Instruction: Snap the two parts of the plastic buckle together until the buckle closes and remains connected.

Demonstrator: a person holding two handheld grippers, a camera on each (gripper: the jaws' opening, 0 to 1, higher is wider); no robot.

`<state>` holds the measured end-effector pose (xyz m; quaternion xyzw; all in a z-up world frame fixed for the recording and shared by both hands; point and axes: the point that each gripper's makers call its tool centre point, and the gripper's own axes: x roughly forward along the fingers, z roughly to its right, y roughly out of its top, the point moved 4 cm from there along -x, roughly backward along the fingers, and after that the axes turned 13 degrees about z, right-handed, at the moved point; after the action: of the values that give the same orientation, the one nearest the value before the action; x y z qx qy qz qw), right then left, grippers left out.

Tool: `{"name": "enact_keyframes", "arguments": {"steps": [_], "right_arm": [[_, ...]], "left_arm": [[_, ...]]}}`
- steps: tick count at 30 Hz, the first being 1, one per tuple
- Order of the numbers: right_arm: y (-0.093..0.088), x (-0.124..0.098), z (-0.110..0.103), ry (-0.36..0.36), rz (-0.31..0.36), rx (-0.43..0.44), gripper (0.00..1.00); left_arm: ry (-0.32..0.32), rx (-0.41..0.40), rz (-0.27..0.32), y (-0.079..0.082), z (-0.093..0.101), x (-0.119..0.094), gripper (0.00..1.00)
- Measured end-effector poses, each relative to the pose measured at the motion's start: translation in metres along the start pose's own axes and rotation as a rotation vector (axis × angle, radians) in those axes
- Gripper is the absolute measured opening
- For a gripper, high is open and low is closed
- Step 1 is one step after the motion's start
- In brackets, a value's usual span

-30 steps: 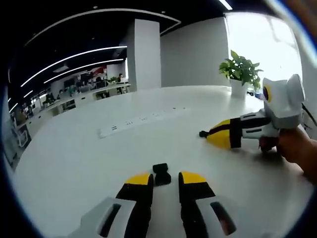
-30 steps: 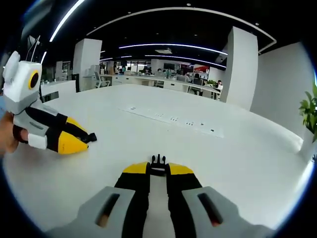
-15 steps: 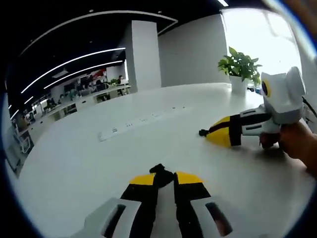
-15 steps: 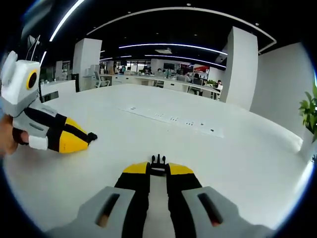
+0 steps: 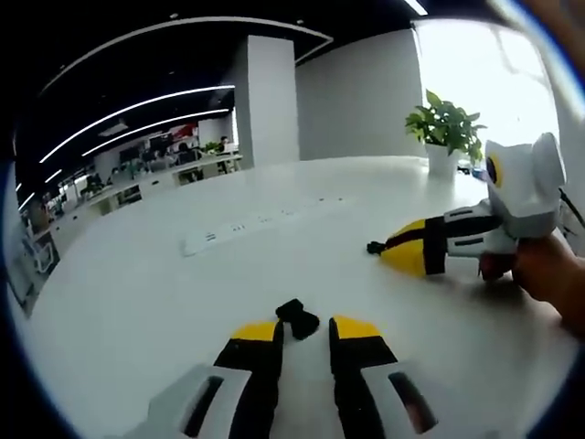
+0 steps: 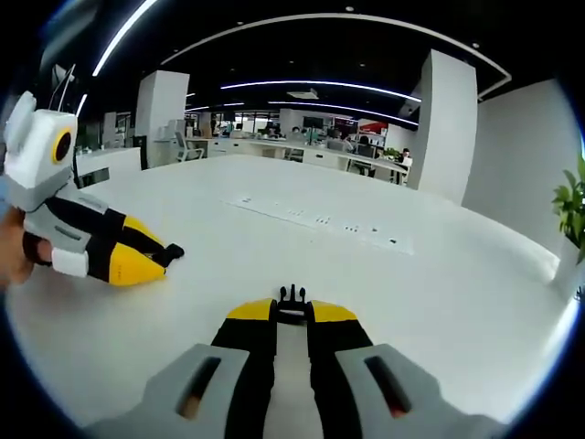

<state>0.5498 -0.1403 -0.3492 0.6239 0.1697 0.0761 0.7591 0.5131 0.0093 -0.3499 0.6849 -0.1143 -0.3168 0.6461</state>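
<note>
A small black buckle part (image 5: 297,317) lies on the white table (image 5: 137,302), just ahead of my left gripper (image 5: 306,329). That gripper is open, its yellow-tipped jaws standing apart on either side of the part without squeezing it. In the right gripper view, the left gripper (image 6: 151,256) rests low at the left with the black part (image 6: 172,250) at its tip. My right gripper (image 6: 292,313) is shut on the pronged buckle part (image 6: 292,294), whose prongs stick out past the tips. The right gripper (image 5: 388,249) also enters the left gripper view from the right, a black part (image 5: 375,246) at its nose.
A white power strip (image 5: 247,224) lies across the table's middle, also seen as the strip (image 6: 320,221) beyond the right jaws. A potted plant (image 5: 445,128) stands at the far edge. A person's hand (image 5: 544,274) holds the right gripper. Office desks and a pillar (image 6: 443,123) stand behind.
The left jaws, squeezed on the black part half a second ago, have spread apart again, and the part now lies slightly turned. The right gripper keeps its hold.
</note>
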Motion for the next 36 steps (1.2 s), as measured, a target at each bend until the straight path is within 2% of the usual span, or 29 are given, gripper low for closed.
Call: {"name": "enact_keyframes", "arguments": {"steps": [4,7,8,9,13,17,23,29,30,32,36], "right_arm": [[0.0,-0.002,-0.001,0.001,0.0,-0.002,0.12],[0.0,-0.005,-0.003,0.001,0.0,-0.002,0.12],[0.0,-0.004,-0.002,0.002,-0.001,-0.002,0.12],[0.0,-0.001,0.0,0.002,-0.001,-0.004,0.12],[0.0,0.002,0.002,0.001,-0.001,-0.005,0.12],[0.0,-0.001,0.0,0.003,0.0,-0.004,0.12],[0.0,0.0,0.0,0.003,-0.001,-0.005,0.12],[0.0,-0.006,-0.003,0.003,-0.001,-0.006,0.12],[0.0,-0.007,-0.004,0.004,-0.001,-0.007,0.12],[0.0,-0.008,-0.005,0.004,-0.001,-0.007,0.12],[0.0,-0.01,-0.005,0.004,-0.001,-0.007,0.12]], "left_arm": [[-0.001,-0.038,0.008,0.004,-0.002,0.008,0.36],[0.009,-0.044,-0.012,0.001,-0.006,0.017,0.31],[0.025,0.033,-0.02,0.002,-0.008,0.016,0.29],[0.034,0.057,0.002,0.005,-0.008,0.016,0.27],[0.035,0.057,-0.001,0.004,-0.011,0.009,0.26],[0.031,0.101,-0.005,0.002,-0.011,0.001,0.19],[-0.006,0.042,-0.007,-0.004,-0.011,0.006,0.19],[0.01,0.009,-0.009,-0.004,-0.017,0.016,0.19],[0.012,0.007,-0.006,-0.004,-0.012,0.01,0.19],[0.013,0.002,-0.005,-0.005,-0.02,0.016,0.19],[0.018,0.014,-0.005,-0.005,-0.019,0.013,0.13]]}}
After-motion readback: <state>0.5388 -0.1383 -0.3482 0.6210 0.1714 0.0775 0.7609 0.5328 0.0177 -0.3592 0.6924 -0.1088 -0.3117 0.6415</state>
